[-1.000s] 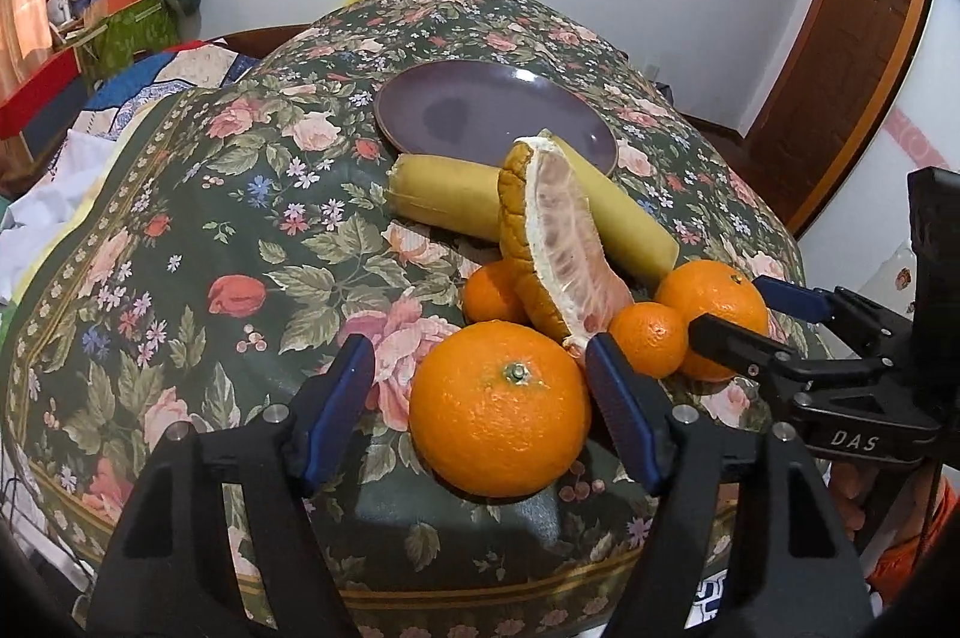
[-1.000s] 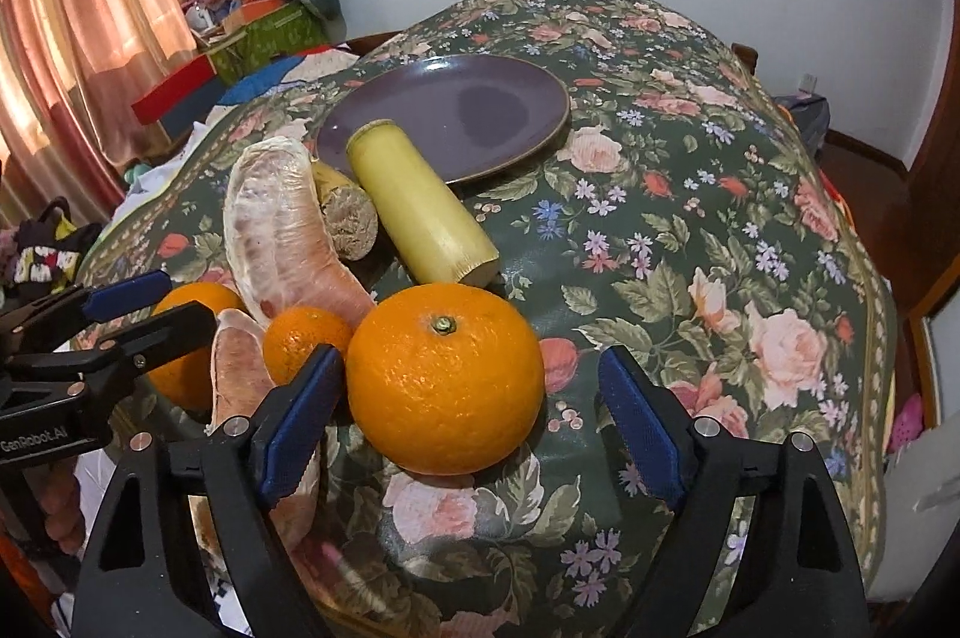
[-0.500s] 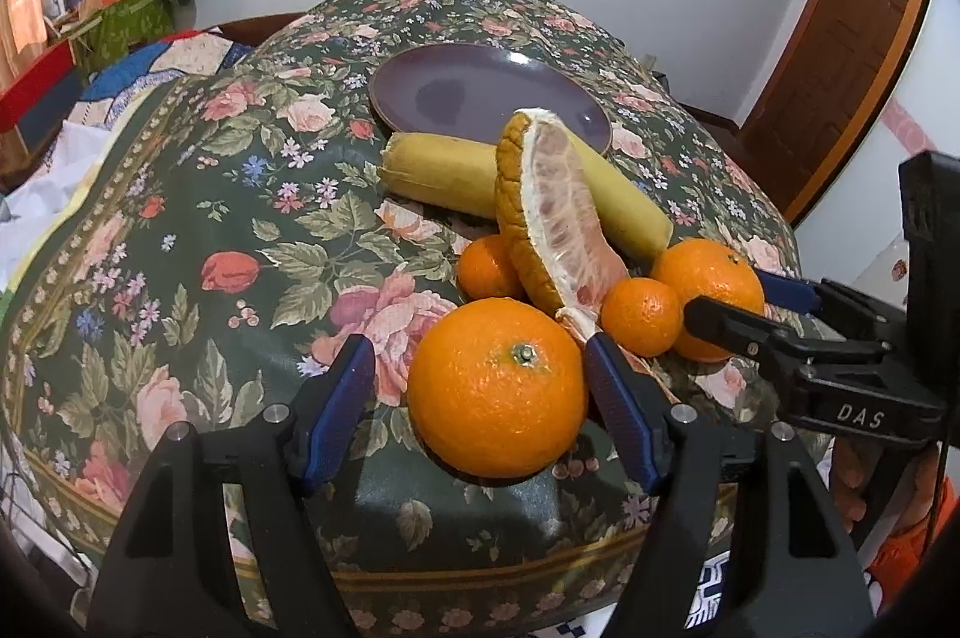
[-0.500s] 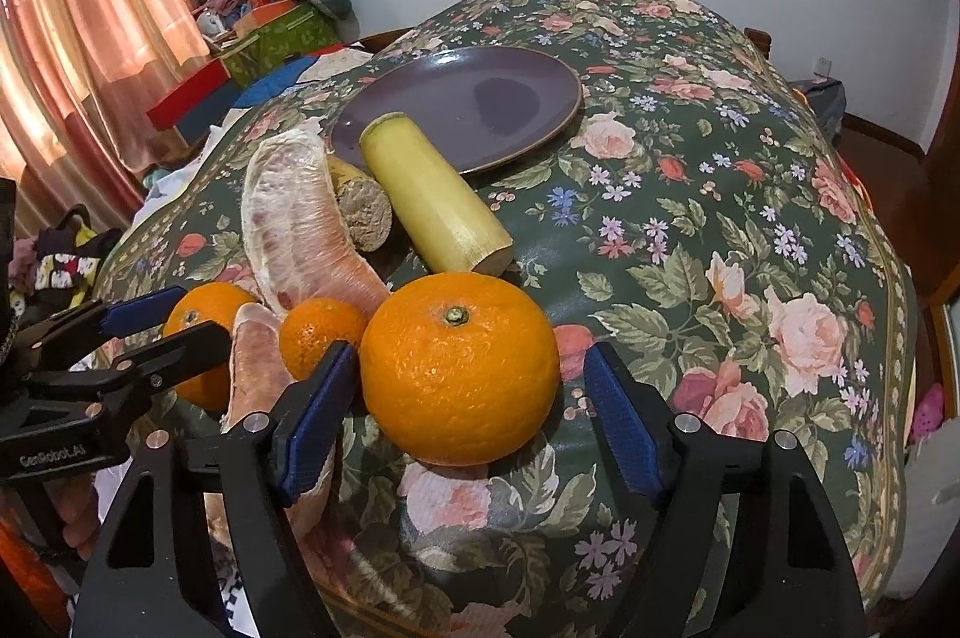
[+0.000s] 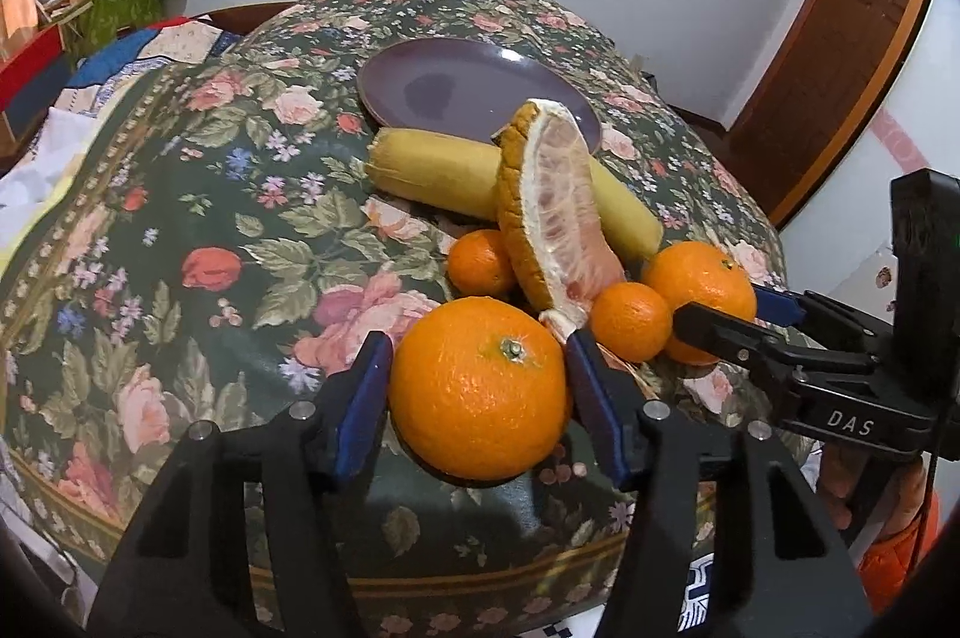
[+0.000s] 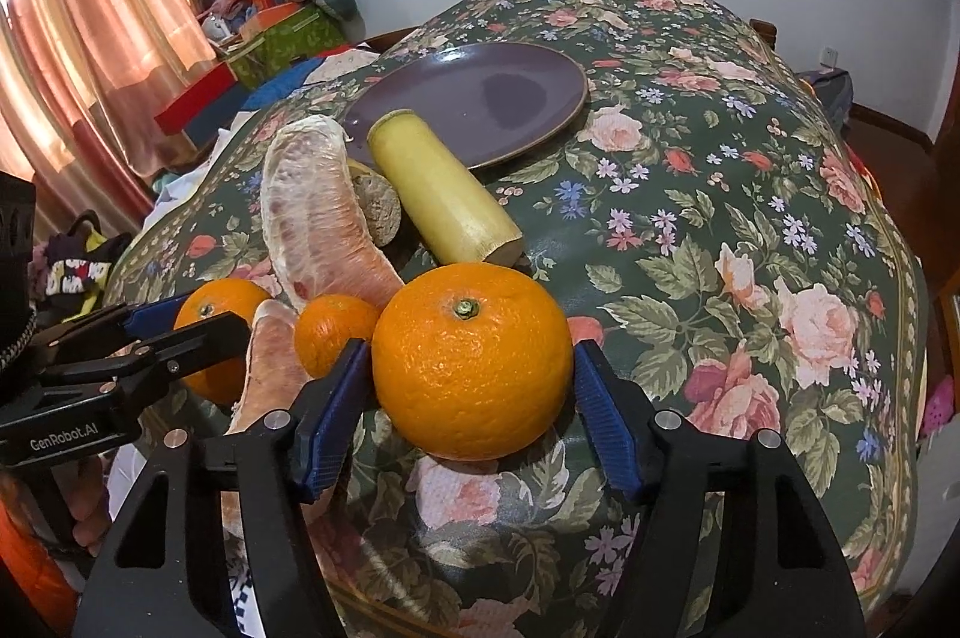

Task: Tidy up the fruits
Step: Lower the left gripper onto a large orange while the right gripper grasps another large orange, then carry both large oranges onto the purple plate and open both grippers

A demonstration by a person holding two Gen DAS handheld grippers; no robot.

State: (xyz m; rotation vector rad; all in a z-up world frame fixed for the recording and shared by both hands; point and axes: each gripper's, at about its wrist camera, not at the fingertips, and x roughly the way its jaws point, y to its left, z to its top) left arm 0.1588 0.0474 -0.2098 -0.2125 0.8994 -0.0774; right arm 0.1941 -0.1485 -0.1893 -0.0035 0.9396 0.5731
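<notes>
Left gripper (image 5: pixel 478 337) has just been closing, and its blue pads now press both sides of the big orange (image 5: pixel 477 398); a second ago there were gaps on either side. Right gripper (image 6: pixel 472 345) has closed likewise and clamps the second orange (image 6: pixel 471 374), its once wide right-hand gap gone. Both oranges sit where they were on the flowered tablecloth (image 6: pixel 720 230), near its front edge, beside the pomelo wedge (image 5: pixel 561 206) and small tangerines (image 5: pixel 630 323). The purple plate (image 5: pixel 468 89) lies behind them.

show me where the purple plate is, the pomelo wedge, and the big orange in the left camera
purple plate (image 5: pixel 444 89): left wrist view, bare centre.
pomelo wedge (image 5: pixel 564 212): left wrist view, peeled flesh.
big orange (image 5: pixel 477 389): left wrist view, front skin.
</notes>
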